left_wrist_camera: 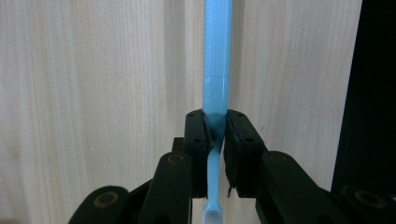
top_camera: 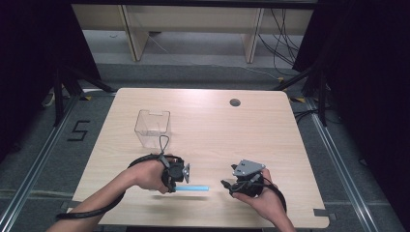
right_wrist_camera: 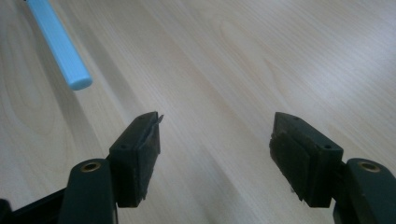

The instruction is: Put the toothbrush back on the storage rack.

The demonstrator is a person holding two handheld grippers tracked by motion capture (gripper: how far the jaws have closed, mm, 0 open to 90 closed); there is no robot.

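Bristles first: closest to the lens in the left gripper view we've got the white brush head of a light blue toothbrush [left_wrist_camera: 216, 93], poking back toward the camera between the jaws. Our left claw [left_wrist_camera: 215, 133] is clamped tight on the thin neck just past the head, with the fat handle sticking straight out ahead, lifted a bit above the wooden desk [top_camera: 217, 125]. From the high view the handle runs level toward our right claw [top_camera: 226, 184], which hangs wide open with nothing in it, handle tip not far off. Handling-wise we'd guess this thing is featherlight, stiff plastic, pretty slick on the smooth handle. That skinny neck is a so-so place to grip: it could pivot or flex between the pads if bumped. The thick ribbed part of the handle looks like the safer place to grab, so we'd take it there with the right. A clear plastic box [top_camera: 153, 127] sits farther back on the desk, well apart from both claws.
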